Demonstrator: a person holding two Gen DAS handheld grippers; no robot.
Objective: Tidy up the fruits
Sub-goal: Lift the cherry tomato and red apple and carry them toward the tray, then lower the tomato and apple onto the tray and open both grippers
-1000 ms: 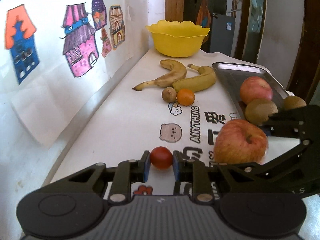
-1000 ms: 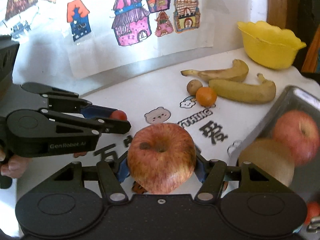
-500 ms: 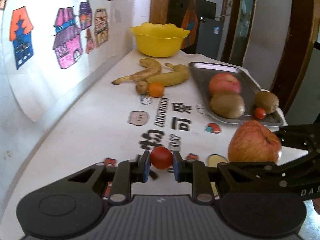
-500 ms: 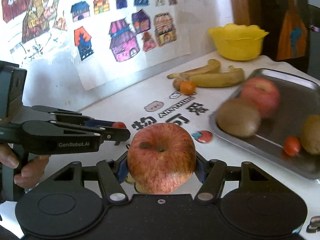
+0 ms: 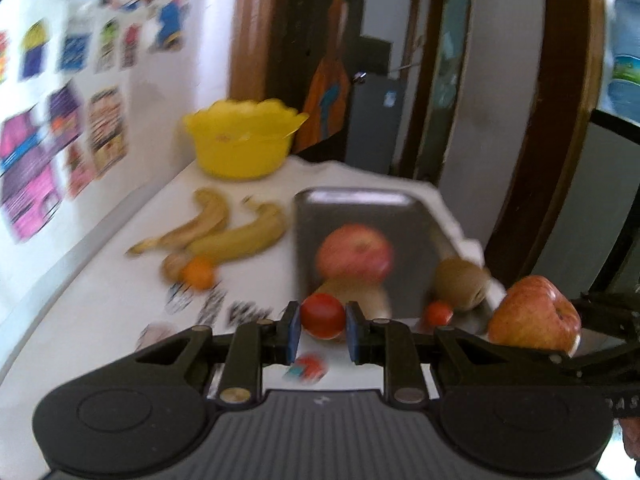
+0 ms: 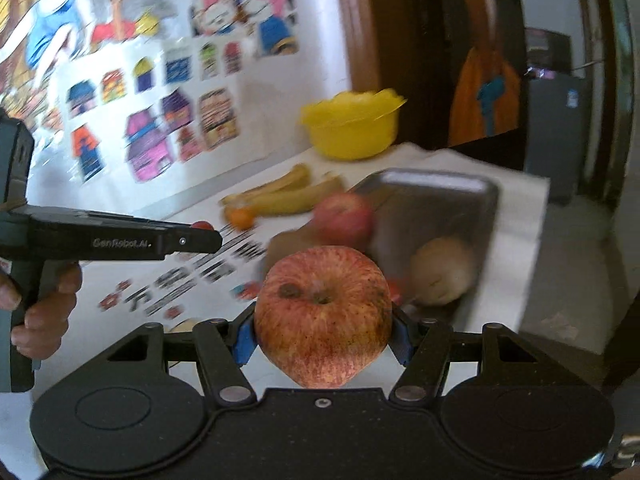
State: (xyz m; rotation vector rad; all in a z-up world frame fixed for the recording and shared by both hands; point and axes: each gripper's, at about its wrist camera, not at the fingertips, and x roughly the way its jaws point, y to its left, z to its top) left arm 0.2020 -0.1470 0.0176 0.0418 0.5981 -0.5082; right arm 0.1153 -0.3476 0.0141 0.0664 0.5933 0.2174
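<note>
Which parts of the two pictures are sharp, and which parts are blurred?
Left wrist view: the left tongs and their small tomato are sharp; bananas and tray are smeared. Right wrist view: the held apple is crisp; yellow bowl and wall drawings are streaked.

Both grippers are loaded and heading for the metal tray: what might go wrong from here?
1. The cherry tomato in the left gripper is soft; a squeeze may split it.
2. The tray already holds an apple, kiwis and a small tomato near its front, so the held apple could knock them or roll.
3. The right gripper and the left sit close and might collide.
</note>
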